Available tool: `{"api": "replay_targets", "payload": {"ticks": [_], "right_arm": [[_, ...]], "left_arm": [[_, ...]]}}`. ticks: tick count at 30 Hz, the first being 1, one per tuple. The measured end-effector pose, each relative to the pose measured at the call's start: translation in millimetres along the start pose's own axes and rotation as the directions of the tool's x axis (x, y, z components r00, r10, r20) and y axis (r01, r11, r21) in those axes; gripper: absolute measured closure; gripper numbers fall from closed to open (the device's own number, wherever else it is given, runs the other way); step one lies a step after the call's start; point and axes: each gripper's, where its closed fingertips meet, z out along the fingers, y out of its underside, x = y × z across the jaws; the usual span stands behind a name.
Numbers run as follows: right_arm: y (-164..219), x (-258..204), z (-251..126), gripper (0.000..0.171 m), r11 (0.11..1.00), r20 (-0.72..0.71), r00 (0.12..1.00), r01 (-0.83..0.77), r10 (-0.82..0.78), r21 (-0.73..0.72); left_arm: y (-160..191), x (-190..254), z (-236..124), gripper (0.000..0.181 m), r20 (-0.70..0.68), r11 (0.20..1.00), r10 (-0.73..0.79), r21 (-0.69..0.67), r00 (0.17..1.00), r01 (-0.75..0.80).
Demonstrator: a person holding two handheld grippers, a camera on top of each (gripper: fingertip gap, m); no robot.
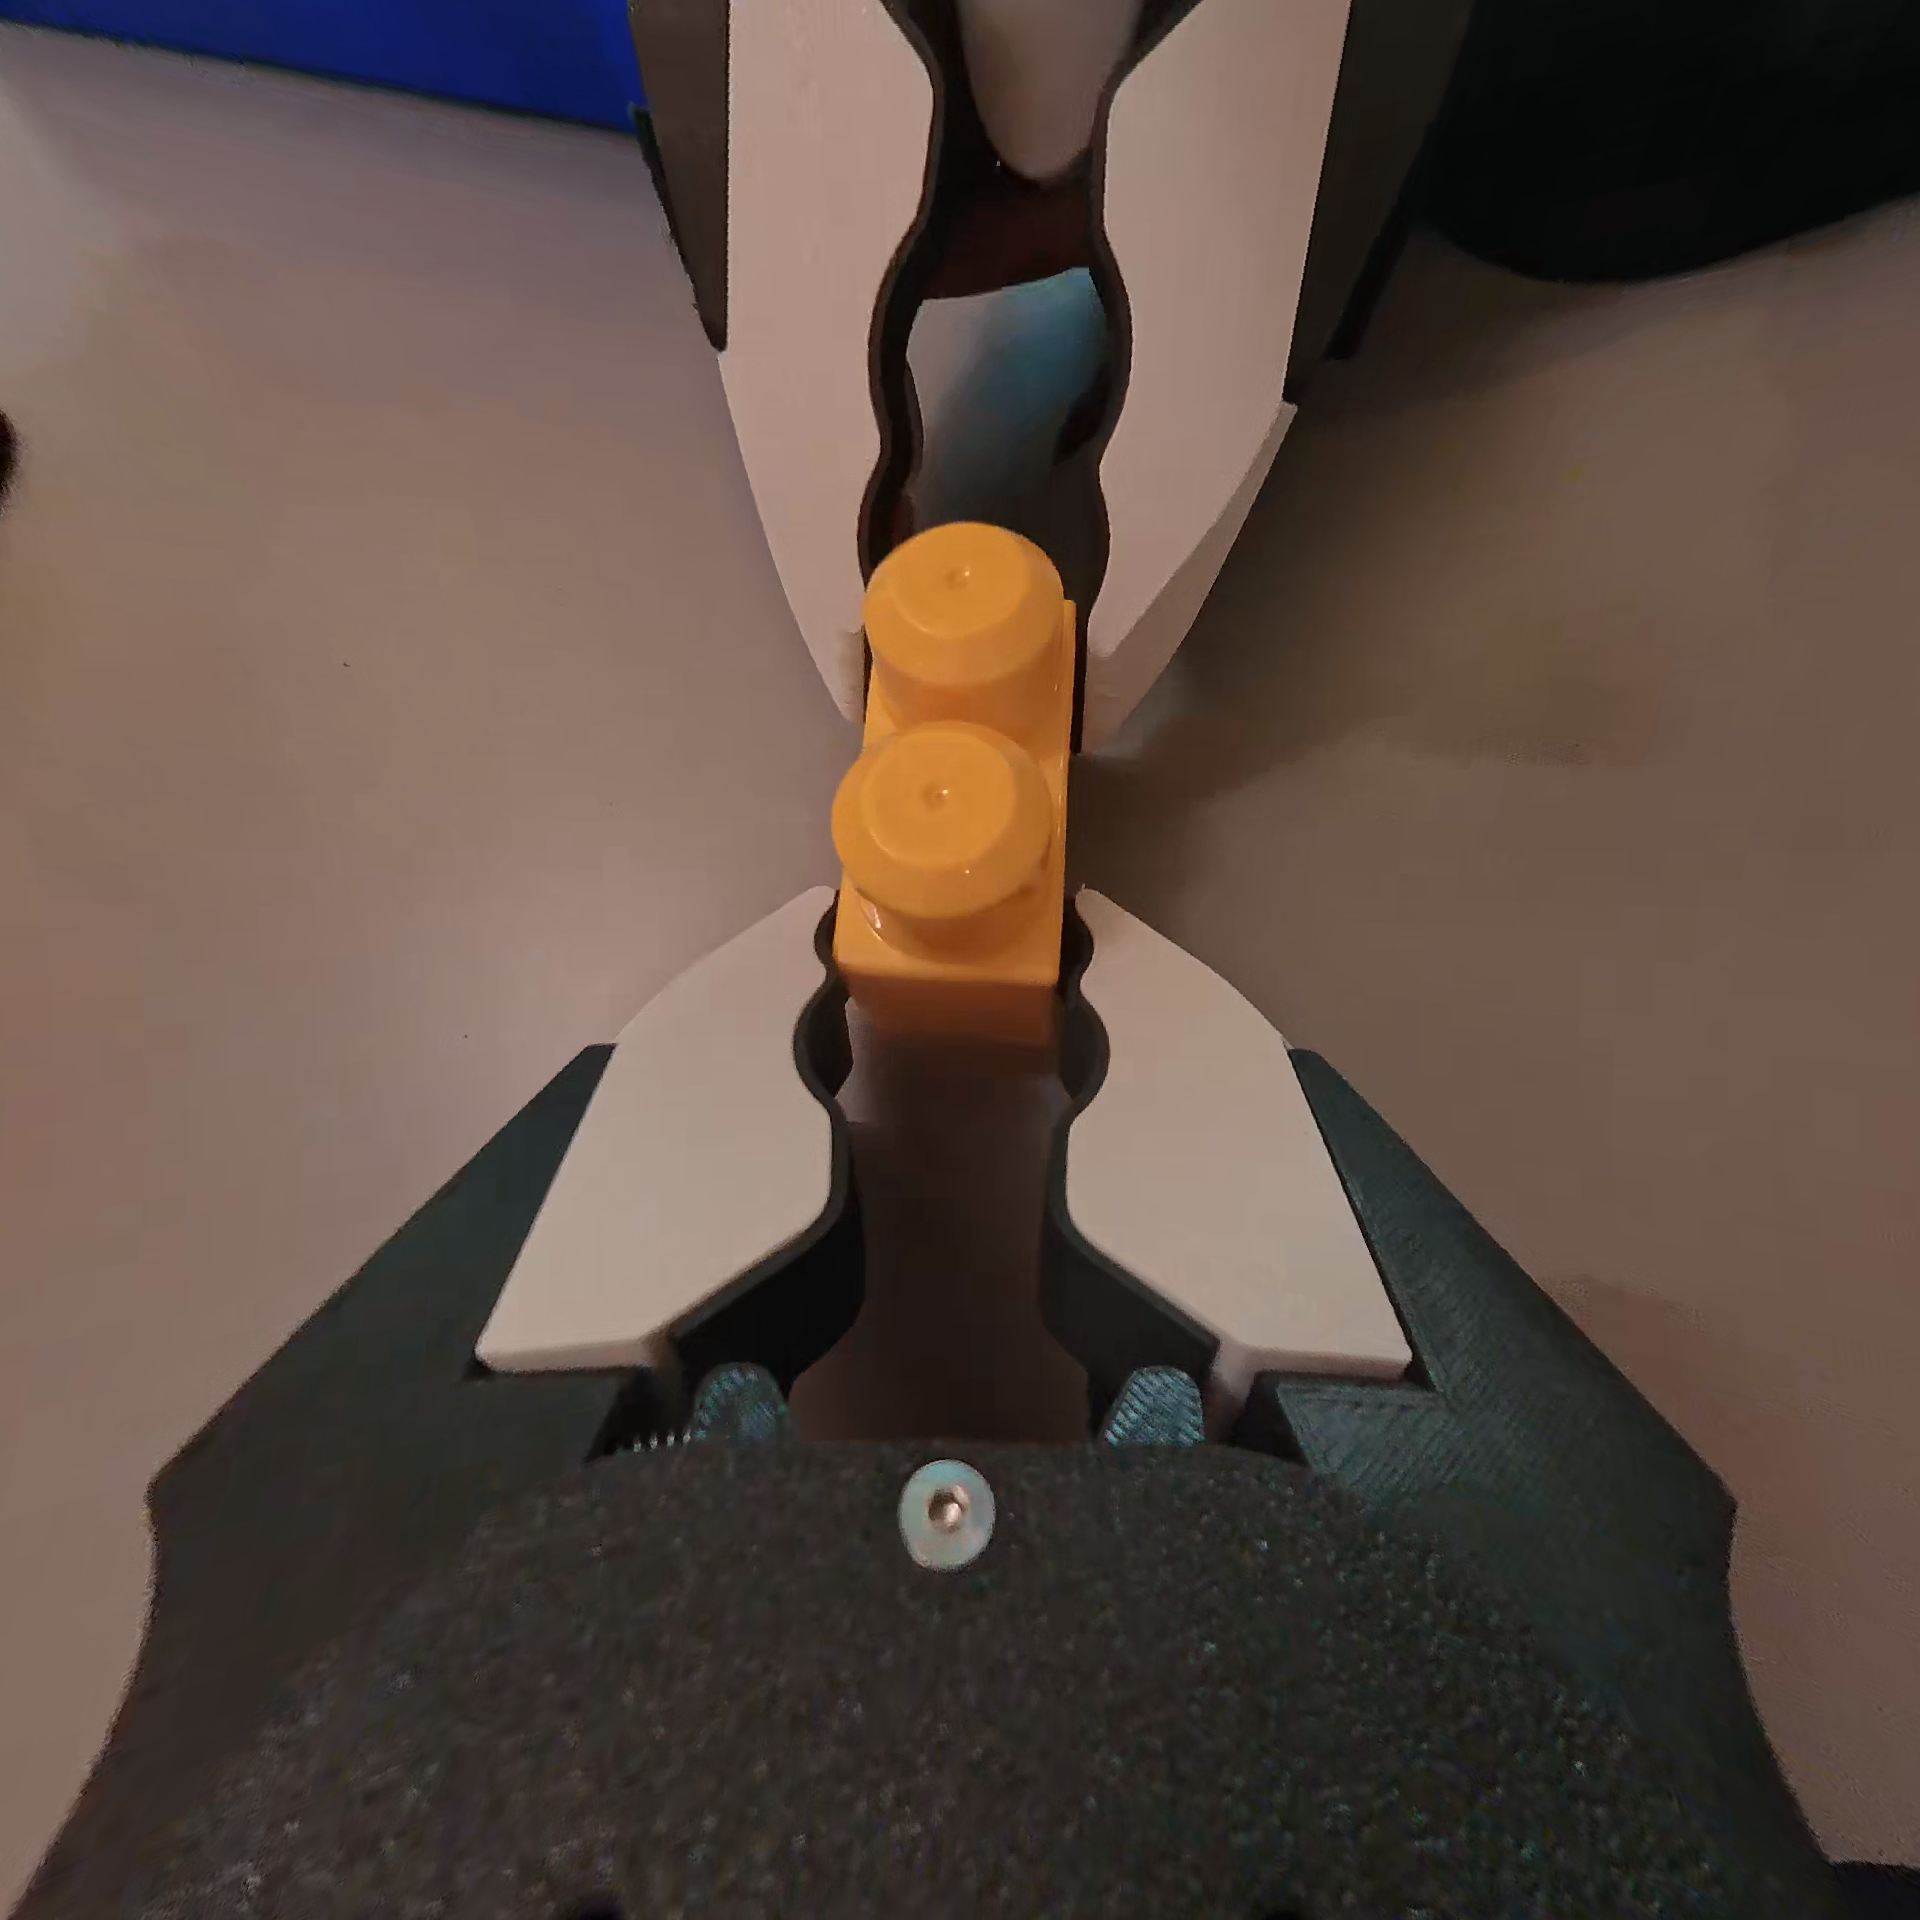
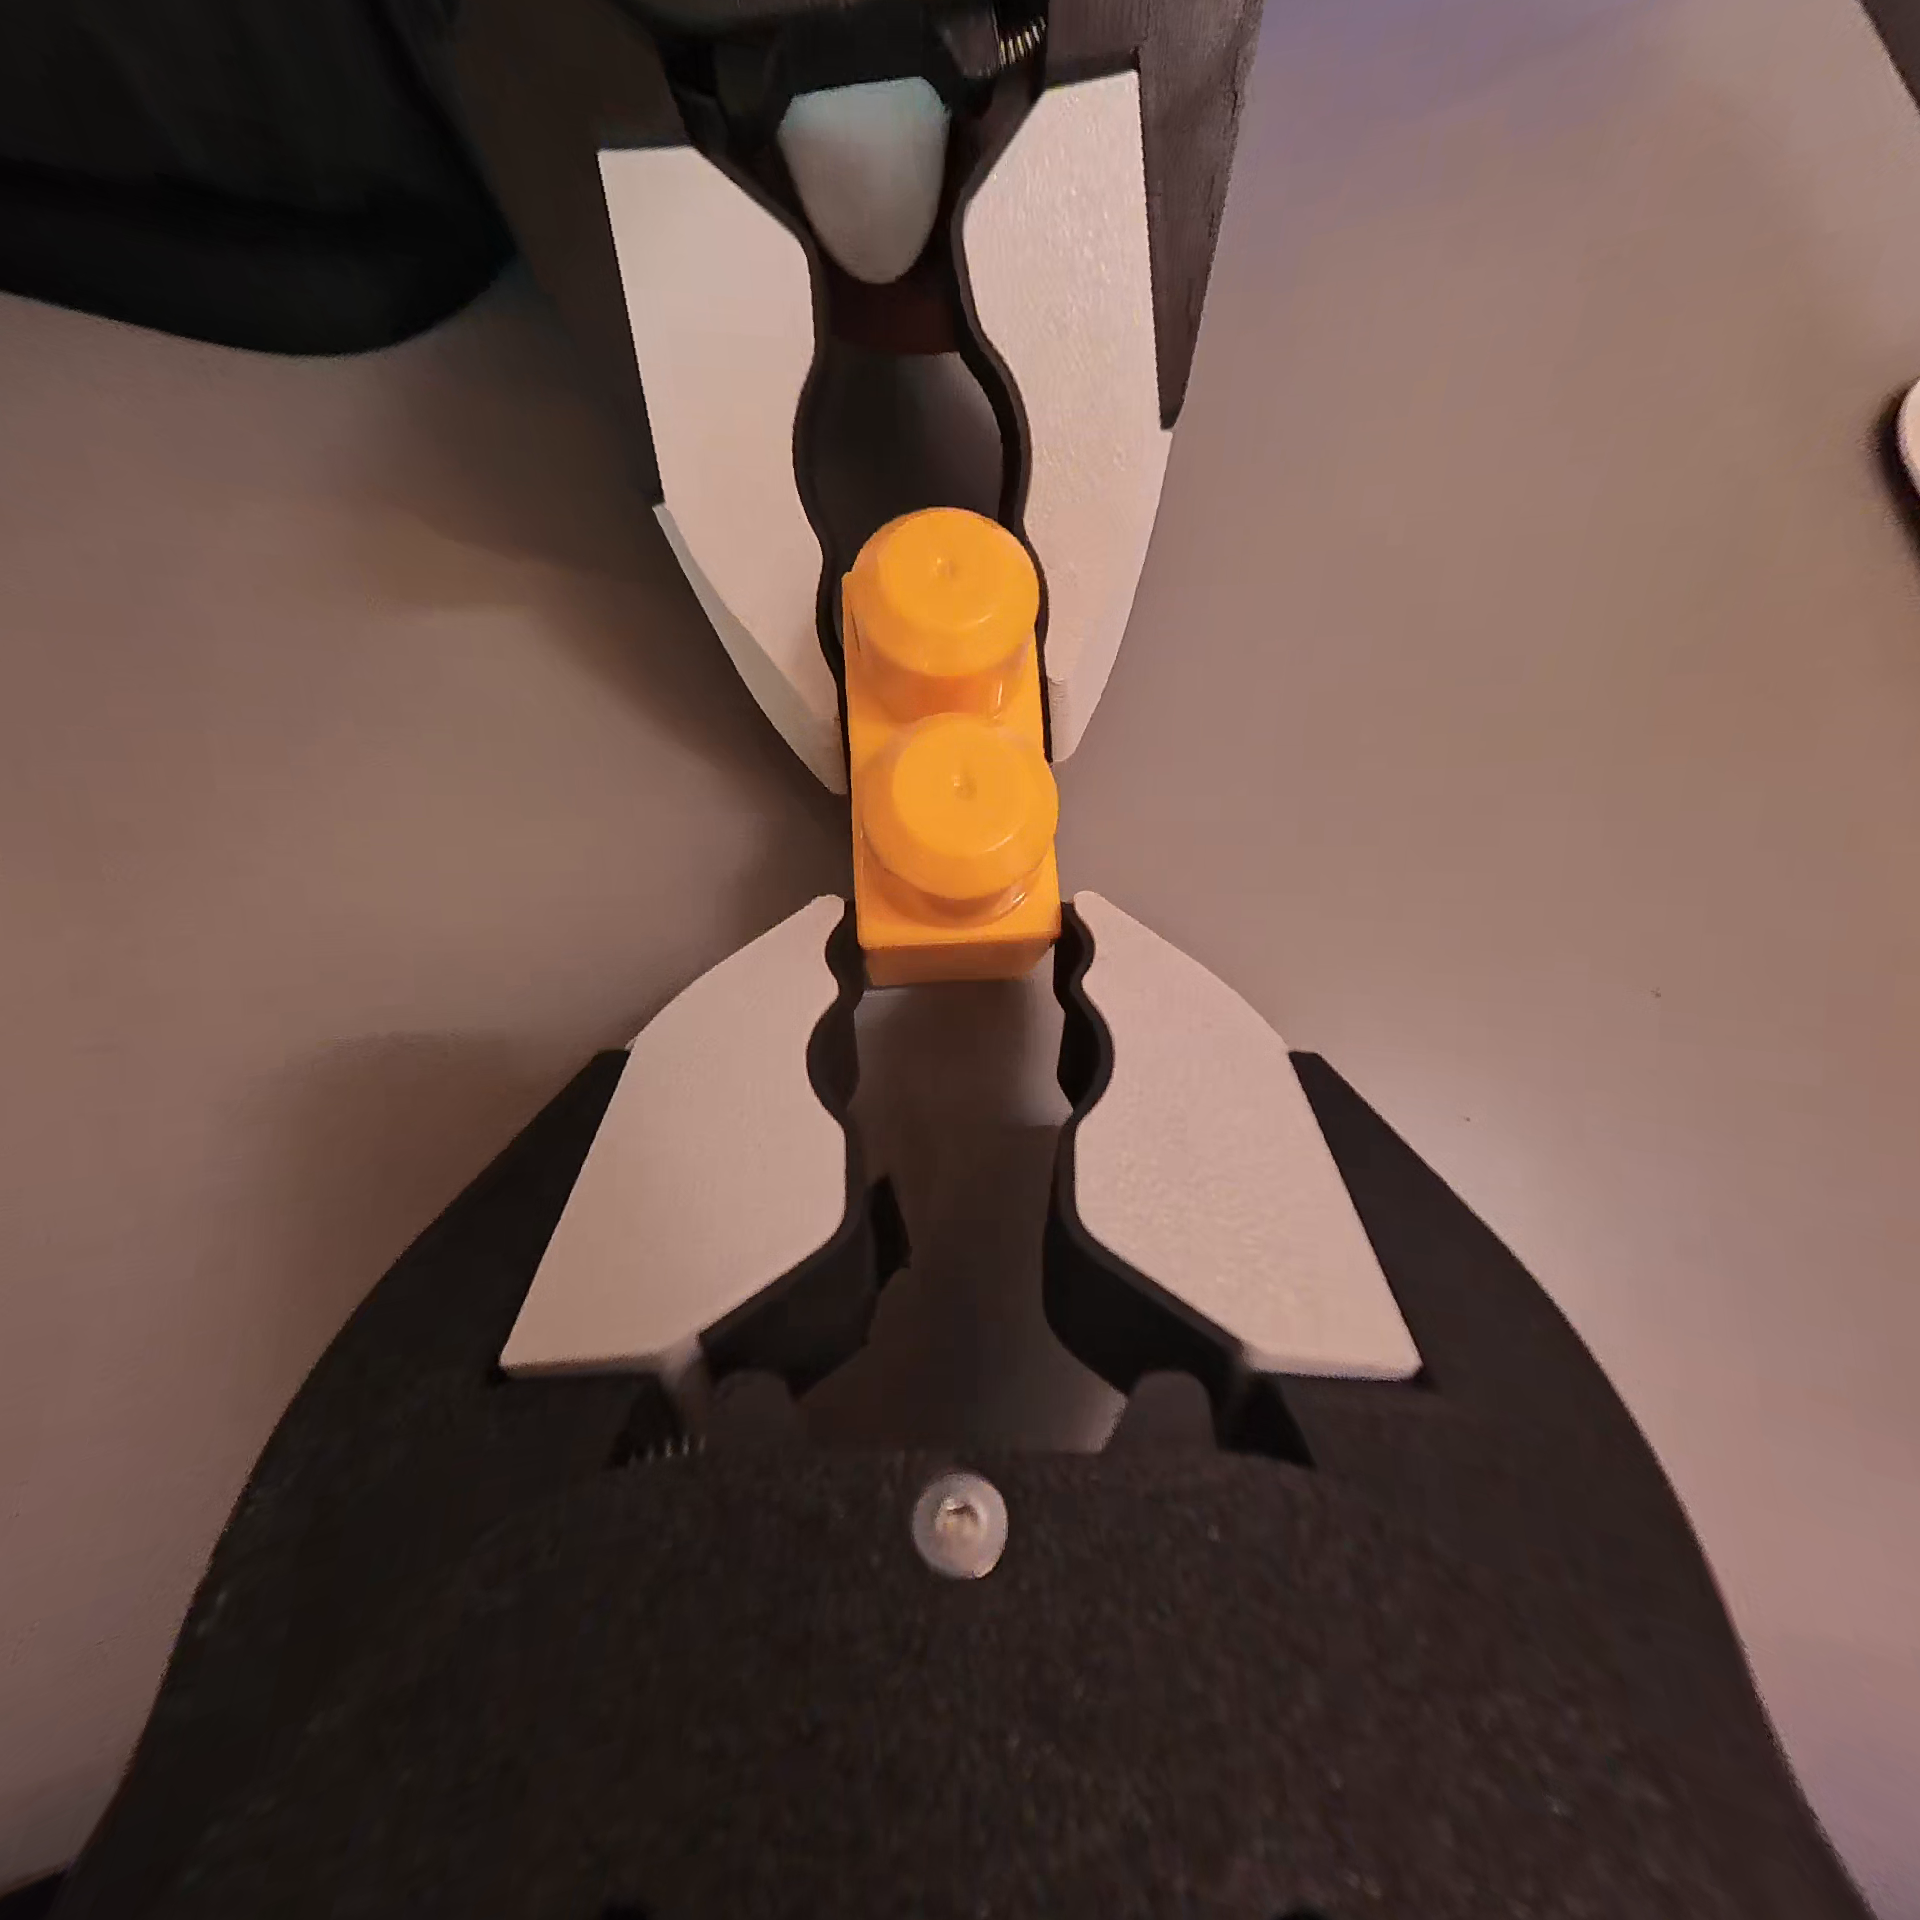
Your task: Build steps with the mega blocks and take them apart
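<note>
Left tongs (image 1: pixel 956 914) and right tongs (image 2: pixel 961 925) each clench one end of a single yellow block (image 1: pixel 951 790) above the grey desk (image 1: pixel 312 623). No steps or other blocks show, so whether building or dismantling remains cannot be told.

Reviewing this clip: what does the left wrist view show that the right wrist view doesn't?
Only the left wrist view: a blue object at the table's far edge, upper left. Only the right wrist view: a pale rounded object cut off at the right border. Both: the yellow two-stud block clamped at opposite ends by the left gripper and the right gripper, over the grey table, with something dark beyond.
</note>
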Motion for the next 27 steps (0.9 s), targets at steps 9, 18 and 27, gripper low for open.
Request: {"api": "replay_targets", "payload": {"ticks": [9,18,27], "right_arm": [[4.3,-1.9,2.1,0.136,0.999,-0.007,1.0,0.014,-0.014,-0.052],[-0.5,-1.9,-1.0,0.135,0.999,-0.01,0.999,0.04,-0.04,-0.011],[-34.4,2.2,-18.1,0.118,0.979,-0.03,0.999,0.019,-0.013,0.204]], "left_arm": [[9.1,3.0,4.5,0.143,0.001,0.997,0.032,-0.066,0.999,-0.032],[9.5,1.8,2.1,0.137,0.005,0.997,0.045,-0.059,0.999,-0.044],[-12.3,4.0,-21.4,0.122,0.009,0.997,0.07,0.037,0.997,-0.071]]}}
